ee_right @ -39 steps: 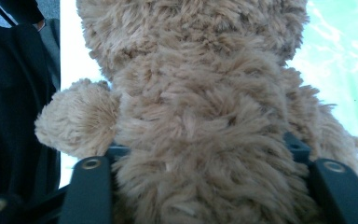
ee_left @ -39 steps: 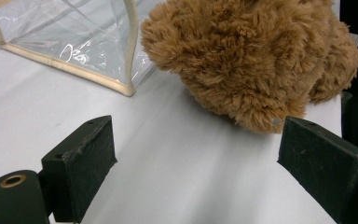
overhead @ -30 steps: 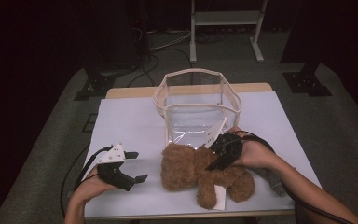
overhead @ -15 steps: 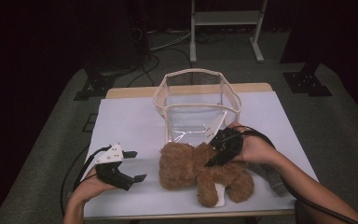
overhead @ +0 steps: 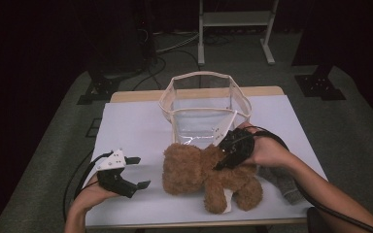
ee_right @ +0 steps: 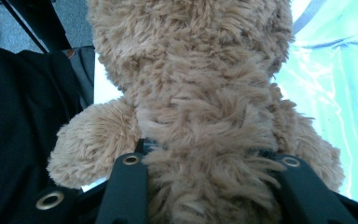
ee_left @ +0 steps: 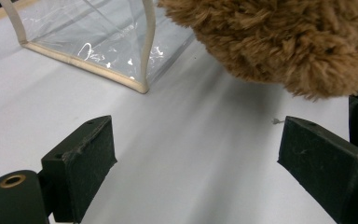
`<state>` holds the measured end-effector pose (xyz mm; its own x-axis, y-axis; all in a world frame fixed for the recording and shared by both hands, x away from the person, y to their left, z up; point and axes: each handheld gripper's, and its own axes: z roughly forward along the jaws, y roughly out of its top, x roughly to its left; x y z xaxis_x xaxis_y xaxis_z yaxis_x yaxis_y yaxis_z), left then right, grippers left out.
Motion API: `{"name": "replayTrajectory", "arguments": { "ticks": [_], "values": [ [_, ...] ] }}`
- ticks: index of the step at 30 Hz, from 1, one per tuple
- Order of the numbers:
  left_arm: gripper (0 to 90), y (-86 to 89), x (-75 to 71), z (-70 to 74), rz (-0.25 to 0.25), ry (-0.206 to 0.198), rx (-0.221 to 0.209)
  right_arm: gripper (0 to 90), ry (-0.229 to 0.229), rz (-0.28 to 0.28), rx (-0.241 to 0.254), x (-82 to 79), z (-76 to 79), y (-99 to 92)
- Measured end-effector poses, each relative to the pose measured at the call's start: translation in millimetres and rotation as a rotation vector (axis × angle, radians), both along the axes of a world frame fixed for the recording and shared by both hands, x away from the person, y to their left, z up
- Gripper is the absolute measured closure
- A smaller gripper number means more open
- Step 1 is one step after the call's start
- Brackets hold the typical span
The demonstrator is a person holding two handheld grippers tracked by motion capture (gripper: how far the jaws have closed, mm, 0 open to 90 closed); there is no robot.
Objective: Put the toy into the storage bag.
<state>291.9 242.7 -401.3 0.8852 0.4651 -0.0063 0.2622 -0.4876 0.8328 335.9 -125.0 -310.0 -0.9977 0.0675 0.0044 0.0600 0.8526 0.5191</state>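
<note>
A brown plush teddy bear [overhead: 209, 174] lies on the white table [overhead: 136, 126], its head toward the left. My right gripper [overhead: 222, 159] is shut on the bear's body; its jaws have just been closing, and in the right gripper view they sink into the fur [ee_right: 205, 140] on both sides. A clear plastic bag with cream trim [overhead: 204, 104] stands open just behind the bear. My left gripper [overhead: 138, 172] rests at the front left, open, with bare table between its pads [ee_left: 91, 154]. The bear's head [ee_left: 279, 42] lies just beyond those pads.
A grey cloth [overhead: 284, 182] lies on the table under my right forearm. A corner of the clear bag [ee_left: 112, 51] is close ahead of the left gripper. Past the table's far edge stand a white metal frame [overhead: 235, 19] and cables on the floor.
My right gripper has lifted slightly with the bear's body in its jaws, and the bear has shifted a little. The left gripper has stayed where it was.
</note>
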Motion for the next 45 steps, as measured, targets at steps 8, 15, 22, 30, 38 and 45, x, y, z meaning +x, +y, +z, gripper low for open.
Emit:
{"name": "replayTrajectory", "arguments": {
  "ticks": [8,15,22,30,38,45],
  "values": [
    [9.7,1.1,-0.1,0.2,-0.001,-0.001,-0.002,59.1,0.013,-0.007,-0.029,0.6,-8.5,3.4],
    [9.7,0.5,0.3,-1.3,0.001,0.004,-0.003,51.4,0.031,0.0,-0.073,1.0,-27.9,6.9],
    [9.7,0.3,0.9,-2.5,-0.004,0.009,0.001,34.7,0.036,0.006,-0.067,-0.3,-30.7,4.7],
    [9.7,0.5,1.3,-3.1,-0.005,0.01,0.004,34.2,0.055,-0.018,-0.093,5.9,-42.1,-1.7],
    [9.7,-1.4,1.2,-3.5,-0.009,0.013,0.006,57.4,0.054,-0.052,-0.08,5.0,-47.8,-7.3],
    [9.7,-0.6,1.6,-4.7,-0.006,0.014,0.008,67.1,0.027,-0.034,-0.064,-0.3,-31.1,-4.4]
  ]
}}
